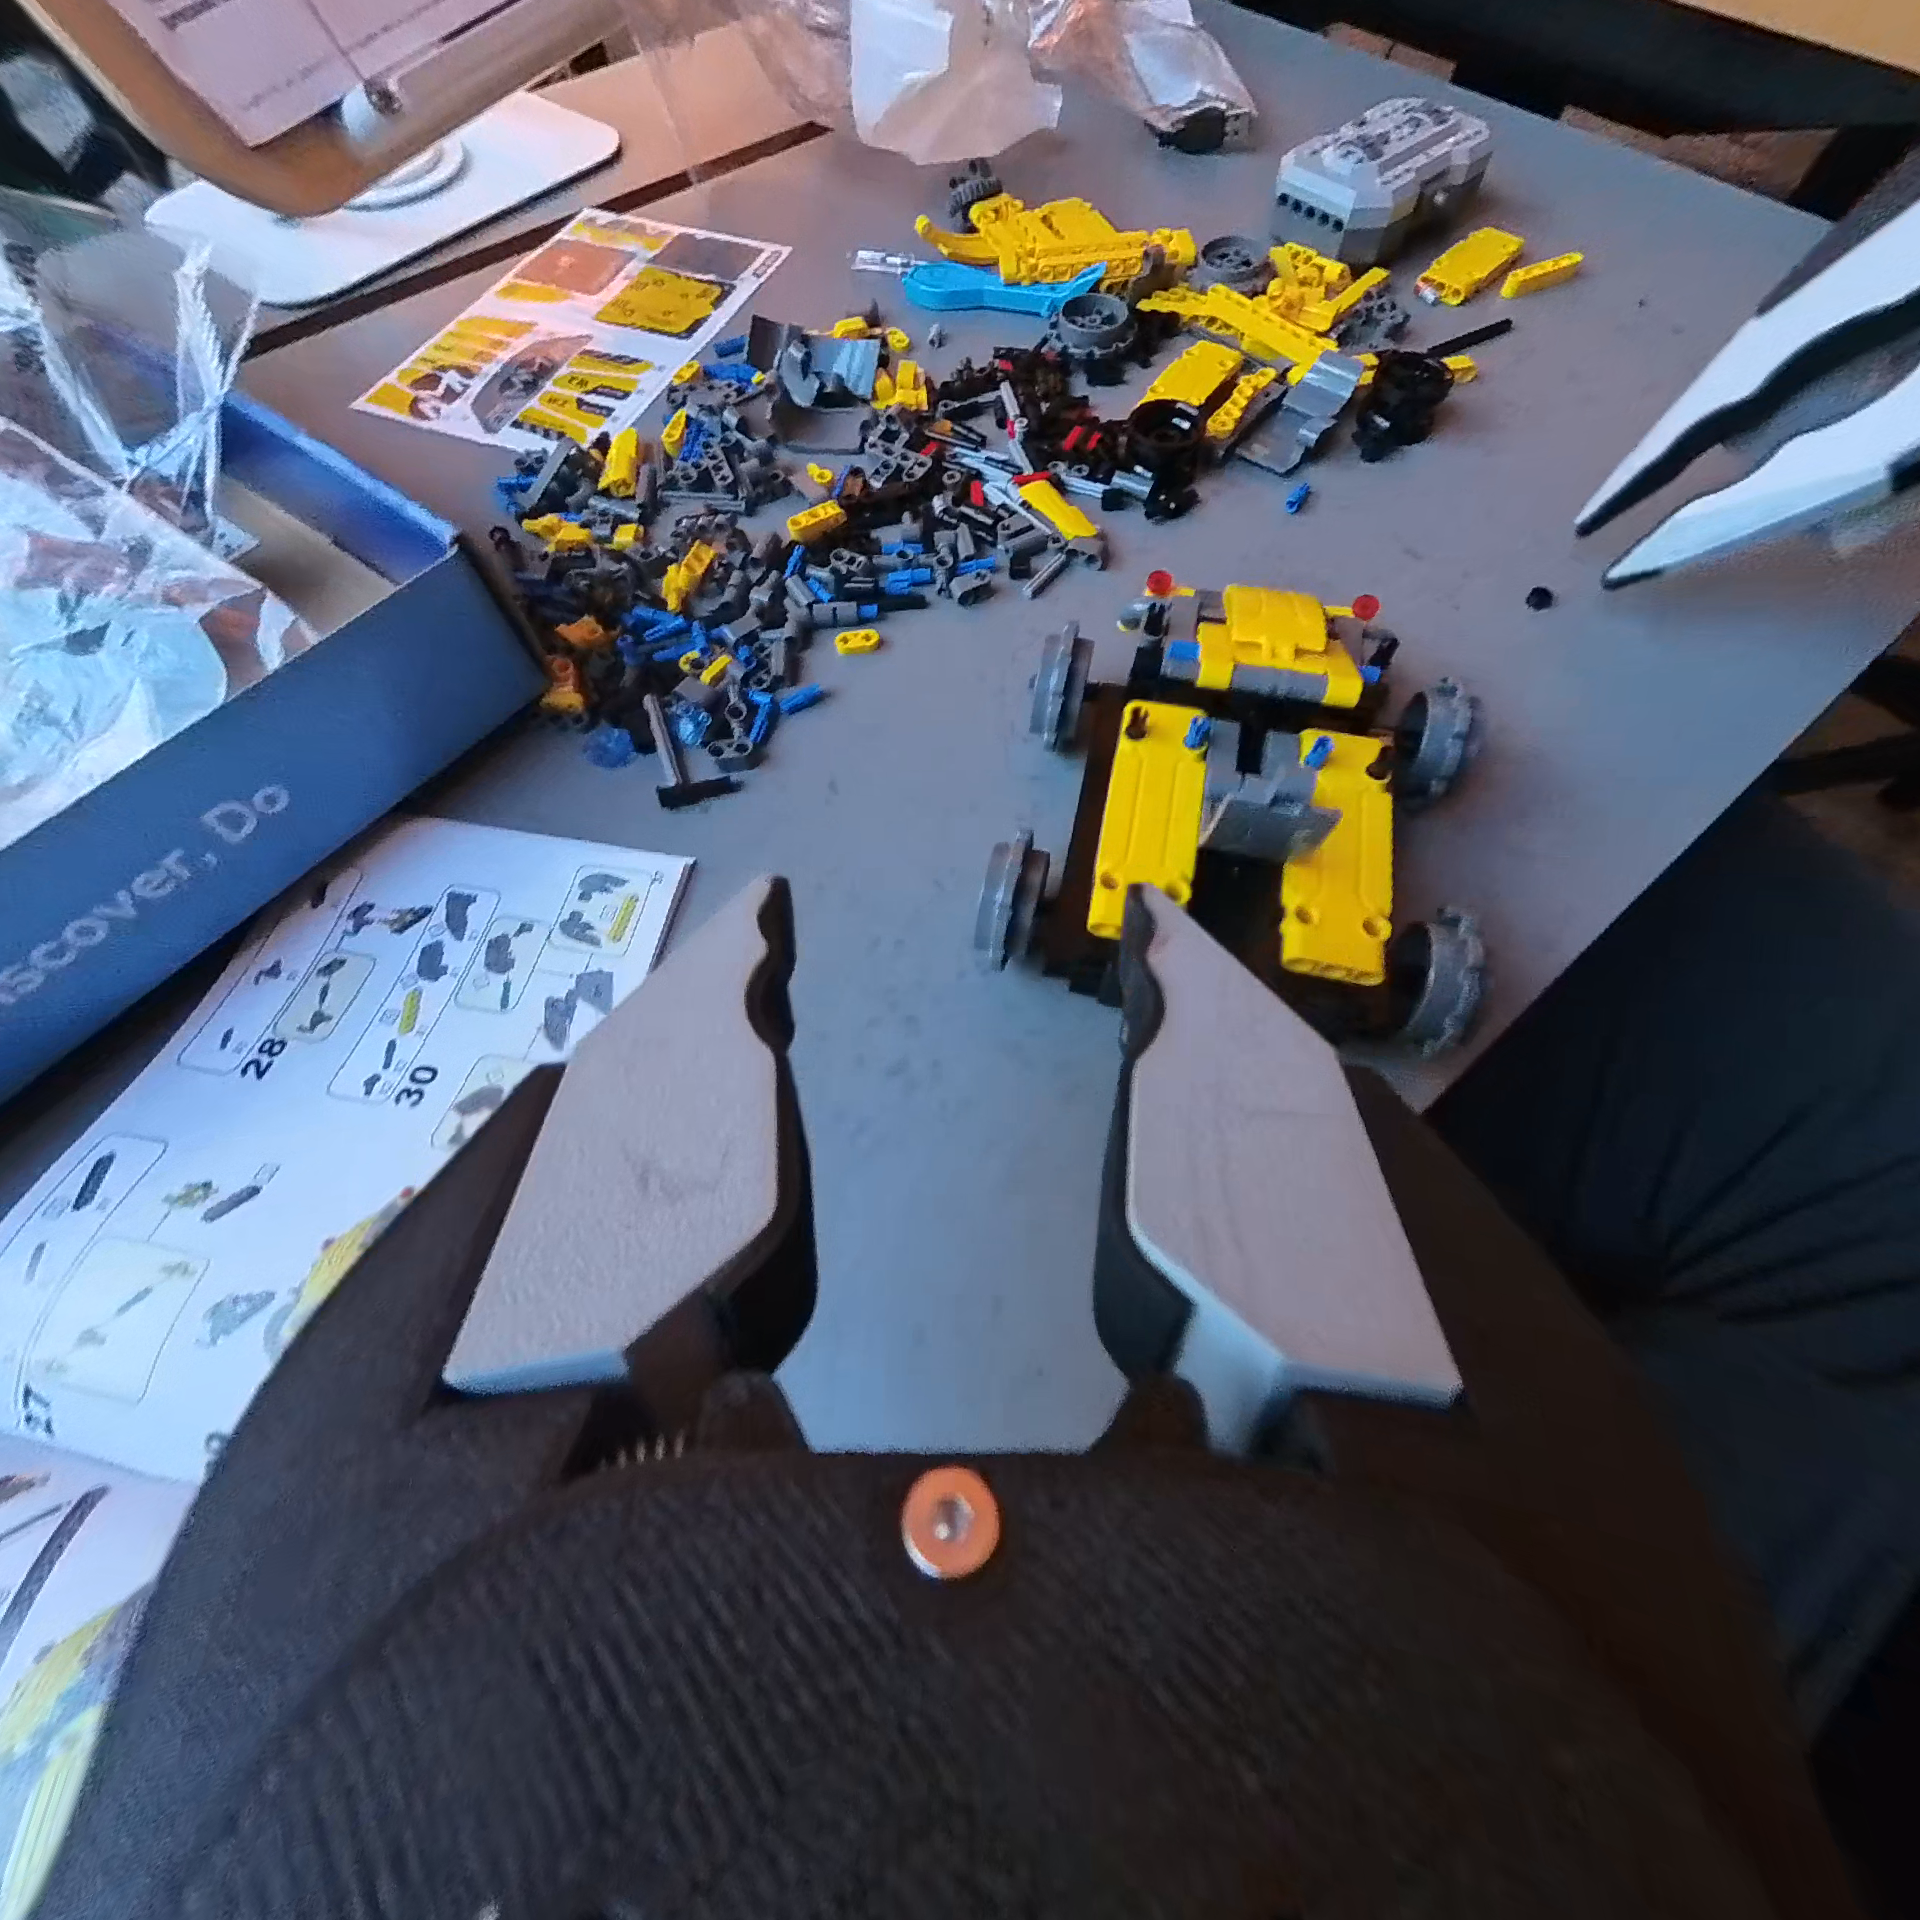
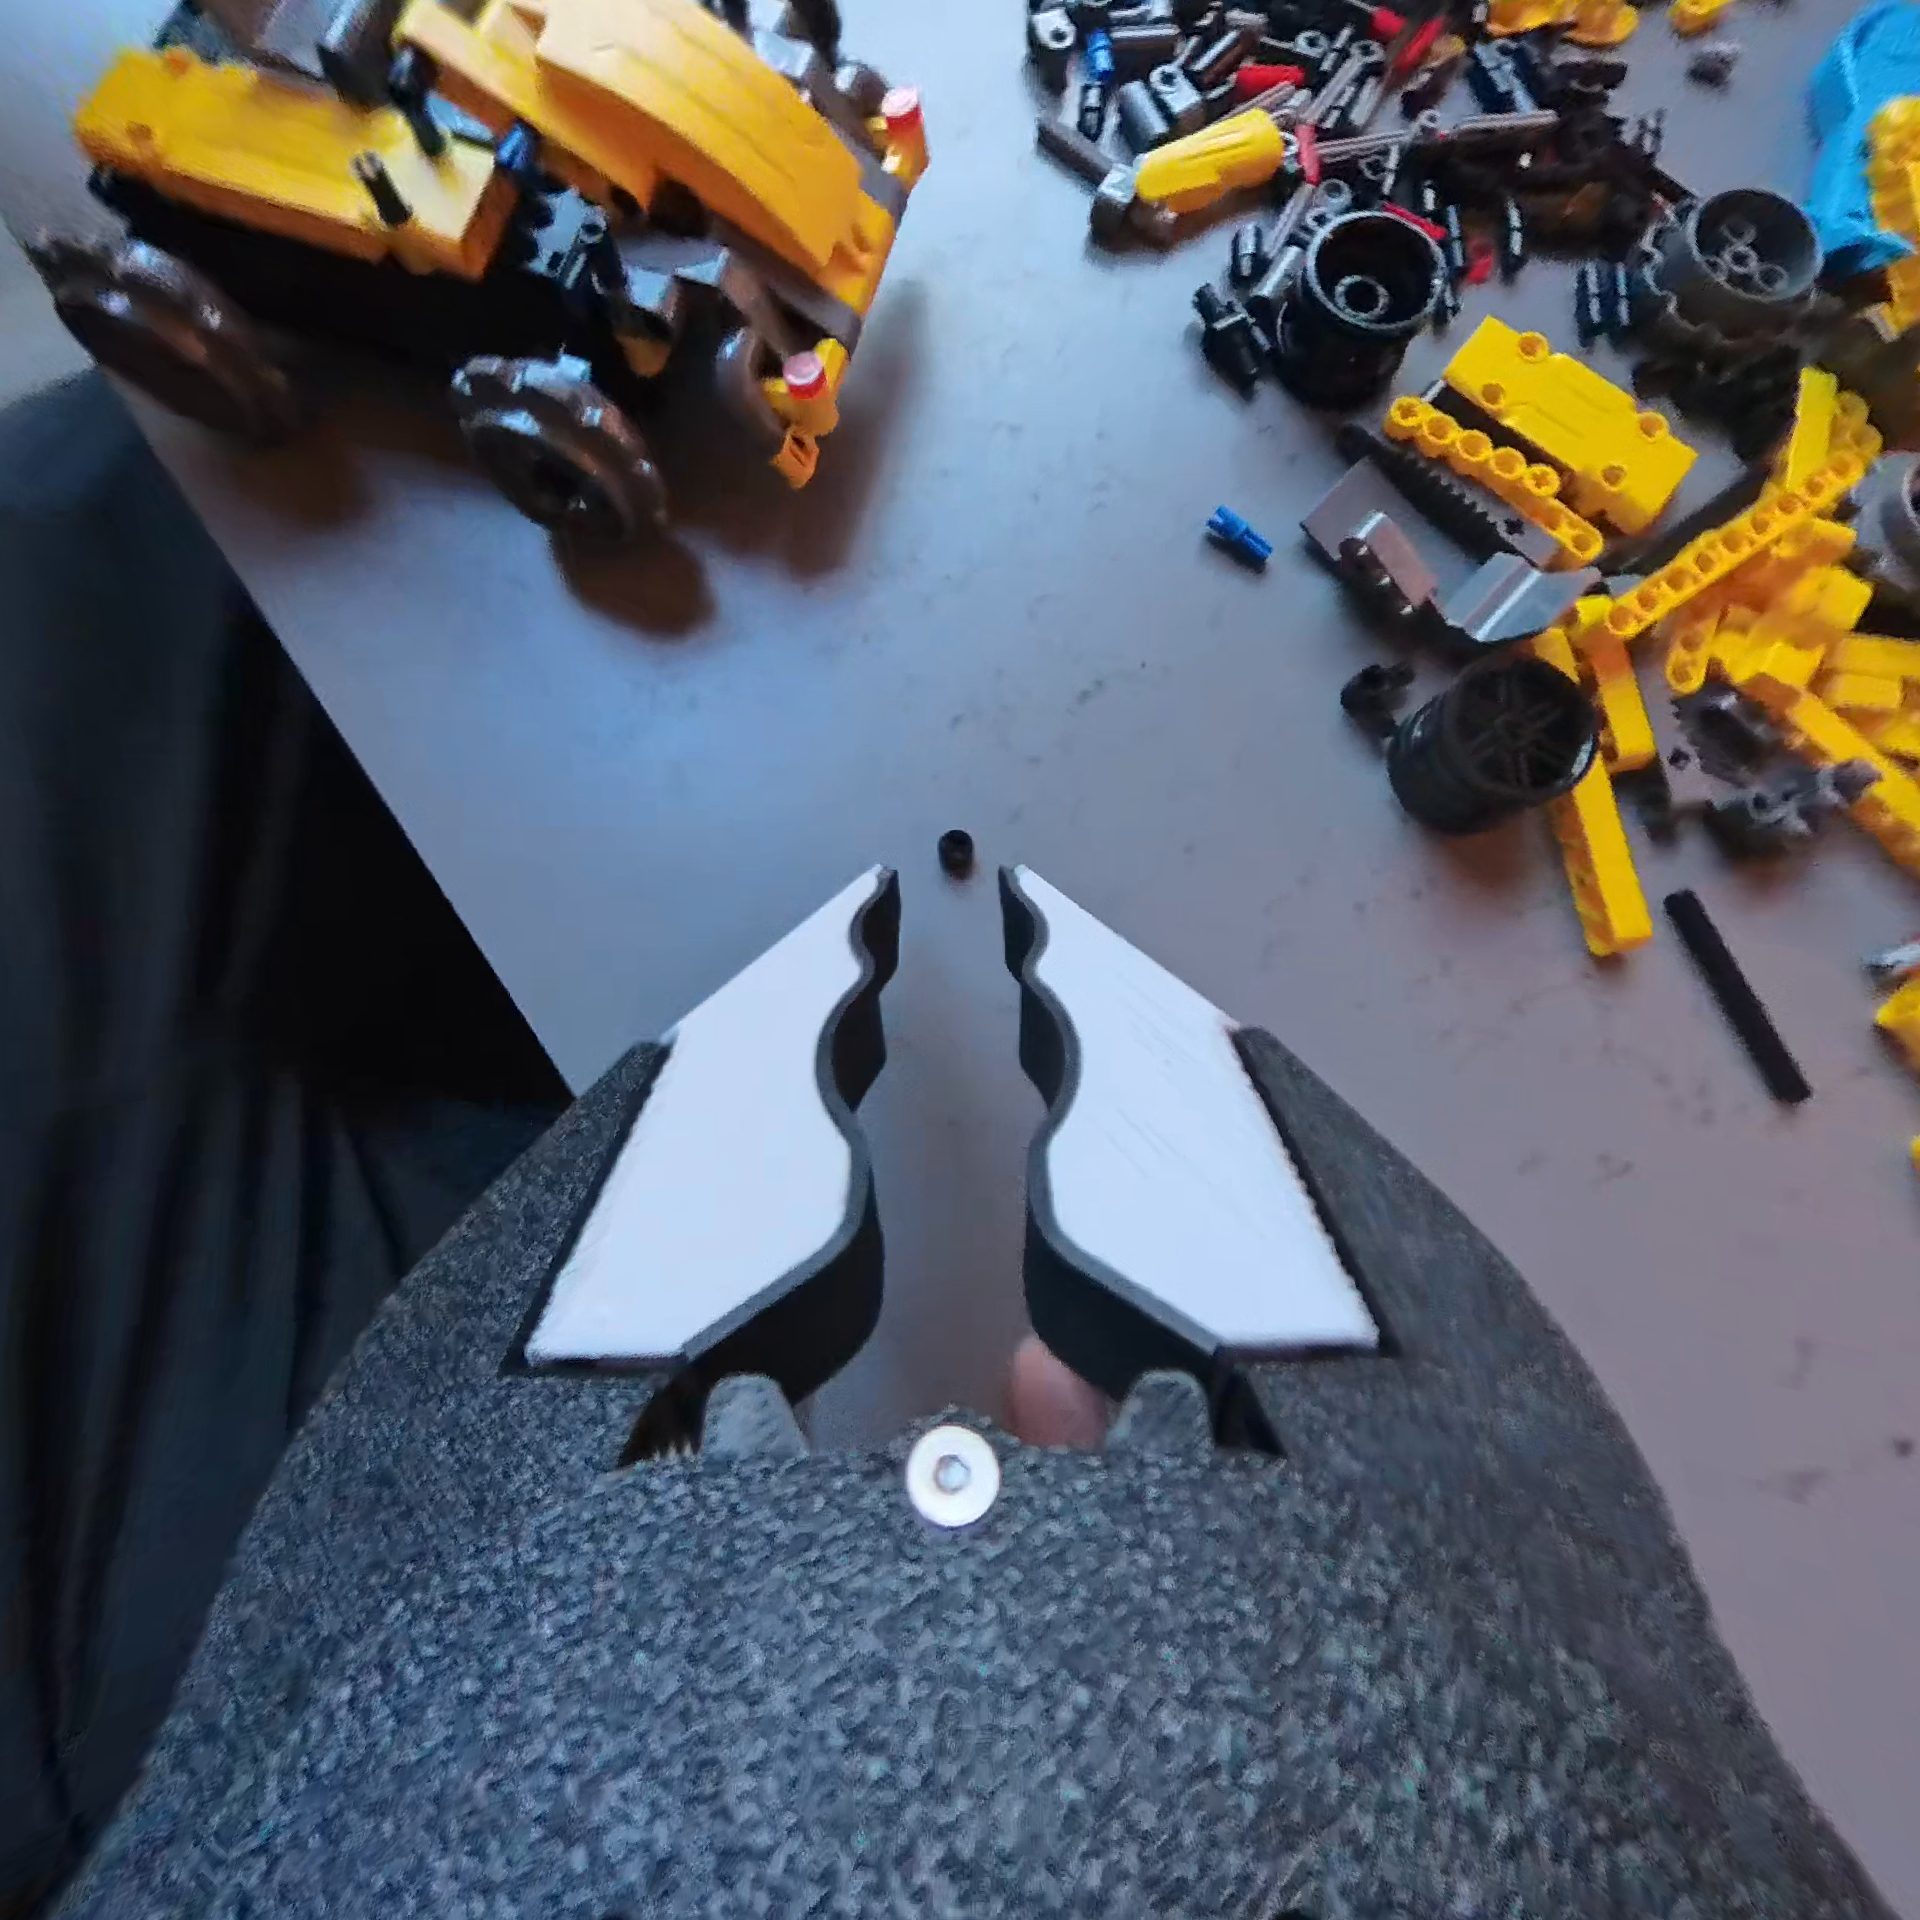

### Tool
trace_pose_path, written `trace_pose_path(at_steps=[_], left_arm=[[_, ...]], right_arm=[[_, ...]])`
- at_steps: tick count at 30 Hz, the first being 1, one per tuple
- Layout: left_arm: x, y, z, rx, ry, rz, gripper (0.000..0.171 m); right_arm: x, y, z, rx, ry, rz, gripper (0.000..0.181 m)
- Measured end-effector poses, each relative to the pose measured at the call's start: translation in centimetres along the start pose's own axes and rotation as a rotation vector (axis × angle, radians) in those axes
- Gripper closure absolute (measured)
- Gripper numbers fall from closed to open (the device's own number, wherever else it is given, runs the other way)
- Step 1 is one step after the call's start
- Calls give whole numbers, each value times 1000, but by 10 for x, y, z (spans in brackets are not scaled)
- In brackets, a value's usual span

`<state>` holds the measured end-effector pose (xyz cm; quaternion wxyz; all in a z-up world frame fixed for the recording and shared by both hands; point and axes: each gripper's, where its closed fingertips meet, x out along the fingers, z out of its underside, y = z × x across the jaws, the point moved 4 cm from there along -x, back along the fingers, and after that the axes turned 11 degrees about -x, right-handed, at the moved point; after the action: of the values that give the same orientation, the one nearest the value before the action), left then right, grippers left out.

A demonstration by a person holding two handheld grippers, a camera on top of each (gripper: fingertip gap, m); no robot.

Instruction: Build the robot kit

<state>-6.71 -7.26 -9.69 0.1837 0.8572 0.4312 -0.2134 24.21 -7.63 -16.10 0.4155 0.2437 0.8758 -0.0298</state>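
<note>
A half-built yellow and black brick vehicle [image 1: 1247, 800] with grey wheels stands on the grey table [image 1: 914, 1039]. My left gripper [image 1: 951, 904] is open and empty above the table, its right fingertip close to the vehicle's near end. My right gripper [image 2: 948, 878] is open with a narrow gap, and a small black round piece [image 2: 956, 852] lies on the table just ahead of its tips. That piece [image 1: 1538, 597] and the right gripper [image 1: 1595, 551] also show in the left wrist view. The vehicle [image 2: 488, 229] sits at the right wrist view's upper left.
A heap of loose yellow, black, grey and blue pieces [image 1: 883, 499] covers the table's middle and back. An instruction booklet [image 1: 312, 1091] and a blue cardboard box [image 1: 239, 727] lie at the left. A sticker sheet [image 1: 571, 332], plastic bags and a grey block [image 1: 1382, 171] lie behind. The table's edge runs along the right. Left tips to right tips: about 30 cm. The grey block [image 1: 1382, 171] sits 20 cm or so from the ends of my right fingers.
</note>
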Motion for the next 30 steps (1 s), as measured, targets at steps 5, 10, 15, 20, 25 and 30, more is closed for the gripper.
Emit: trace_pose_path(at_steps=[5, 10, 15, 20, 25, 30], left_arm=[[-5, -4, 14, 5, -22, -16, 116], [-7, -4, 23, 16, -41, -25, 116], [-5, -5, 30, 12, -65, -31, 117], [0, -5, 34, 26, -83, -30, 116], [3, -4, 38, 39, -112, -5, 117], [7, 8, 54, 133, -173, 116, 108]], right_arm=[[1, 9, -10, -115, -51, -97, 162], [11, 8, -10, -159, -118, -213, 162], [16, 8, -9, -204, -165, -230, 164], [19, 8, -6, -228, -193, -251, 169], [21, 8, -8, -229, -184, -275, 174], [16, -10, -31, -190, -18, -248, 174]])
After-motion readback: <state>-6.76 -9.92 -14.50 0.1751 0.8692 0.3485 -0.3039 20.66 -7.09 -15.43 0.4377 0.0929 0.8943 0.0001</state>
